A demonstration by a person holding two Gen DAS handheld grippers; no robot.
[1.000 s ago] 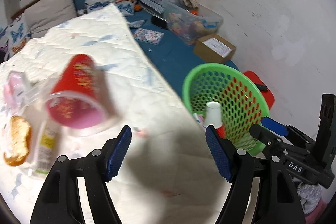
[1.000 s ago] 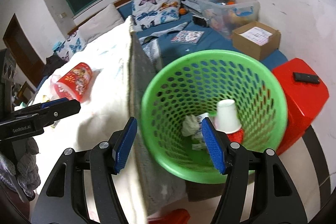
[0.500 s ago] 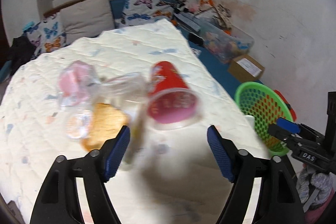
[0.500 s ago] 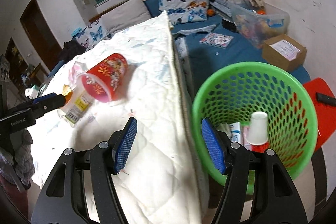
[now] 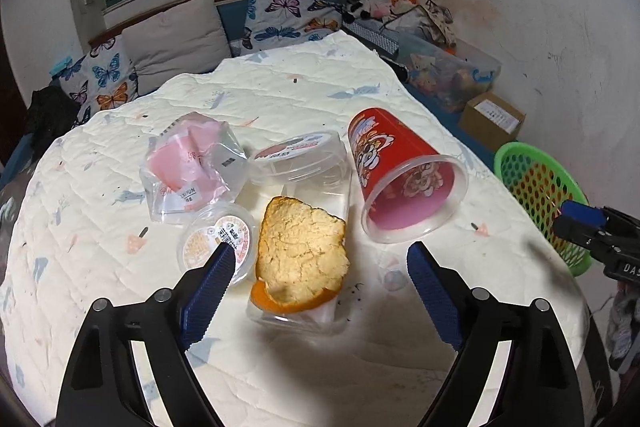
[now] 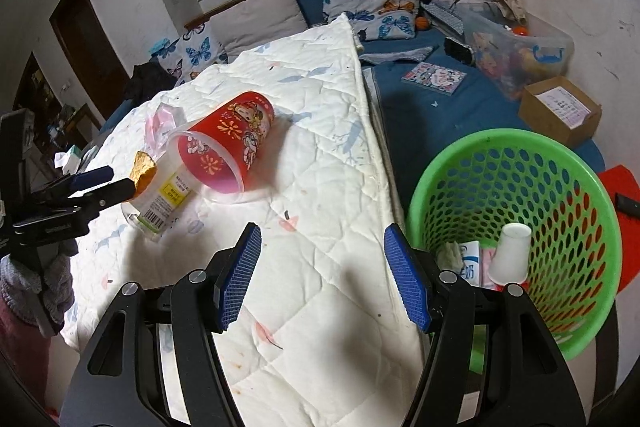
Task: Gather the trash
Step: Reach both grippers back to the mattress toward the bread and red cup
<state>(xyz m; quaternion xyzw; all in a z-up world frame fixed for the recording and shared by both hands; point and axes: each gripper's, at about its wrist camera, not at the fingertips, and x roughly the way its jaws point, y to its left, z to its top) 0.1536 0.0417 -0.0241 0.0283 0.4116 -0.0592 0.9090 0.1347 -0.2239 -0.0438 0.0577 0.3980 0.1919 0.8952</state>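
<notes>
So the green basket (image 6: 516, 163) beside the bed already holds a white paper cup (image 6: 510, 253) and some wrappers. Left on the quilt (image 5: 280, 87): red cup (image 5: 400, 179), orange peel (image 5: 300, 251), clear jar (image 5: 308, 163), pink packet (image 5: 188, 163), and what's probably a jelly cup (image 5: 218, 241). Left gripper (image 5: 318, 277) has just been opening, nothing between its jaws; right gripper (image 6: 322, 277) is apart and empty.

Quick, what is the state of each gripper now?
Left gripper: open, jaws just opening wider, holding nothing, above the orange peel.
Right gripper: open, empty.
</notes>
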